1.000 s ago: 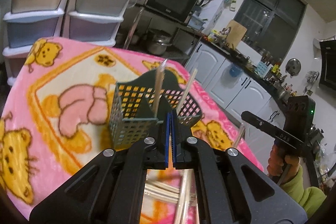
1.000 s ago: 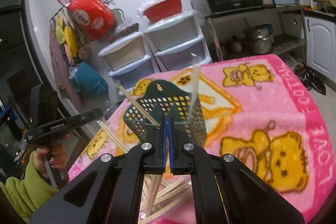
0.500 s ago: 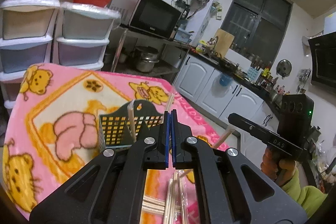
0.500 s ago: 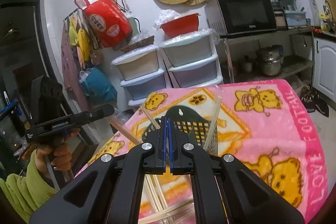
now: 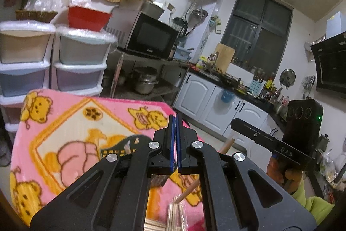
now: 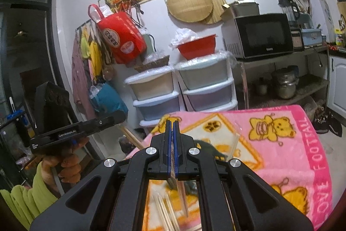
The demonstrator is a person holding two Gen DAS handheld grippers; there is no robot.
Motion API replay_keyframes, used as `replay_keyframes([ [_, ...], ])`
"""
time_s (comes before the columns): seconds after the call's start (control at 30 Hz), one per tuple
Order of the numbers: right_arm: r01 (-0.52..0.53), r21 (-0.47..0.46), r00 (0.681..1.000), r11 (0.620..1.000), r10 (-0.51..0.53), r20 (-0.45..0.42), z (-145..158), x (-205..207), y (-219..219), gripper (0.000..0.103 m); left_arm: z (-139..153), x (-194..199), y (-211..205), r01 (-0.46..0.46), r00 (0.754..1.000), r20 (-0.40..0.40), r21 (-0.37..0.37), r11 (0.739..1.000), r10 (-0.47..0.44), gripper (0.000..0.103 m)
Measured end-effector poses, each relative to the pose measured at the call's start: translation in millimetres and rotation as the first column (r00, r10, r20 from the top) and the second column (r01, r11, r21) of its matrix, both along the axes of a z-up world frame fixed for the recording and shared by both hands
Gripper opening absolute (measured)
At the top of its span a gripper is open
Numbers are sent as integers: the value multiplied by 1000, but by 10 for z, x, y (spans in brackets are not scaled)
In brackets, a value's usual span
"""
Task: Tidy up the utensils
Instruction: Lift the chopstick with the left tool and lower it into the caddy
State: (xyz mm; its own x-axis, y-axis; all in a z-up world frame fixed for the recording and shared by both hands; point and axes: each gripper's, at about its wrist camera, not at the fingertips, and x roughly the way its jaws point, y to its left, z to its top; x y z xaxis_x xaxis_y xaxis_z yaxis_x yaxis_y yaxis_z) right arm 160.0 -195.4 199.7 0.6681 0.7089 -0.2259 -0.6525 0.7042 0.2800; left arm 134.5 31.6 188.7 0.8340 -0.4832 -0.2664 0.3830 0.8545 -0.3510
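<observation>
The left gripper has its blue-padded jaws pressed together with nothing between them, and the right gripper is the same, only a thin slit between its pads. The wooden chopsticks lie loose on the pink blanket, low in each view under the black gripper frame, behind the jaw tips and not between them; they are thin, pale, straight sticks lying partly side by side. The dark green holder stands on the blanket just beyond them, mostly hidden by the left gripper's frame; it is a plastic basket with a grid of small square holes and a curved back plate, and at least one stick stands in it. In the right view the holder is blurred. The blanket is soft and fleecy, with yellow bear drawings. A hand in a light green sleeve holds the left gripper's handle.
</observation>
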Motion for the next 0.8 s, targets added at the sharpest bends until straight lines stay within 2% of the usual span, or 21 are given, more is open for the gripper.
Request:
replay_keyframes([
  [0.4, 28, 35, 997, 999, -30, 67, 367, 106, 44, 2, 319, 89, 14, -22, 998, 65, -16, 1000, 23, 0],
  [0.8, 45, 63, 994, 997, -51, 92, 595, 298, 87, 2, 399, 266, -31, -32, 996, 77, -29, 999, 34, 0],
])
